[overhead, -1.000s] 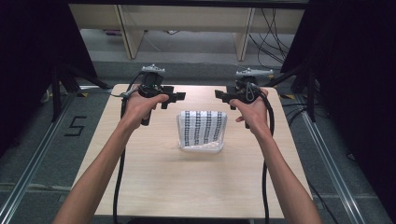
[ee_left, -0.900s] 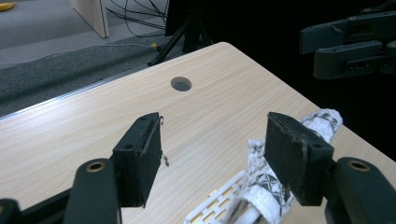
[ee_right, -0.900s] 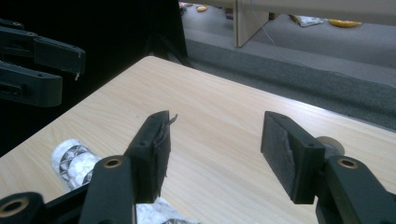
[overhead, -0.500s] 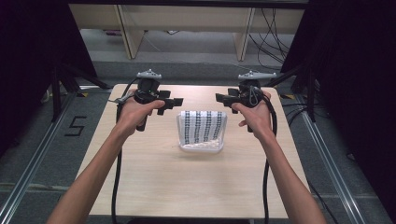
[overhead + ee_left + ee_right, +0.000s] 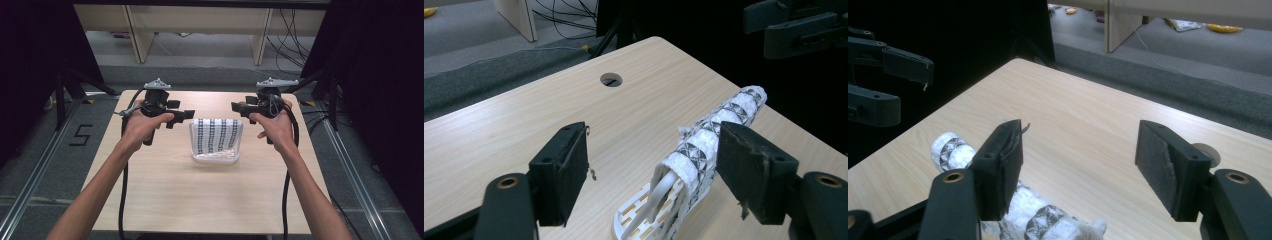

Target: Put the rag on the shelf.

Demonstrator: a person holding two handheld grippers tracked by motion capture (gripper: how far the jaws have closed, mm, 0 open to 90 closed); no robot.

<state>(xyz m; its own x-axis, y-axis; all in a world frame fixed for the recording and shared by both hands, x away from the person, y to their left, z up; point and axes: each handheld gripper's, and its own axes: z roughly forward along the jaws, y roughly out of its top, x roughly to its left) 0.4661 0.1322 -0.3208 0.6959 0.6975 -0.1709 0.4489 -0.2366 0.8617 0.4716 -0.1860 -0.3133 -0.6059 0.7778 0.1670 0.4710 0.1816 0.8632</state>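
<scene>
With my left gripper point(image 5: 186, 115) and right gripper point(image 5: 235, 106) spread and opening near the table's far edge, I'd pinch the soft, light cloth point(image 5: 216, 135) at its draped rim over the basket point(image 5: 215, 157).

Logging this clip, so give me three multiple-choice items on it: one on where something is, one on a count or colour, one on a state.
1. Where is the basket with the patterned cloth?
A. between the two tools
B. on the floor
C. at the table's near edge

2. How many baskets are on the table?
A. three
B. two
C. one

3. How do the left tool's jaws stand?
A. shut on the cloth
B. open, nothing gripped
C. shut on the table edge

Key:
1 A: the high view shows the basket between the left tool and the right tool.
2 C: only one stands there.
3 B: the left gripper view shows the pads apart, the cloth unpinched.
</scene>
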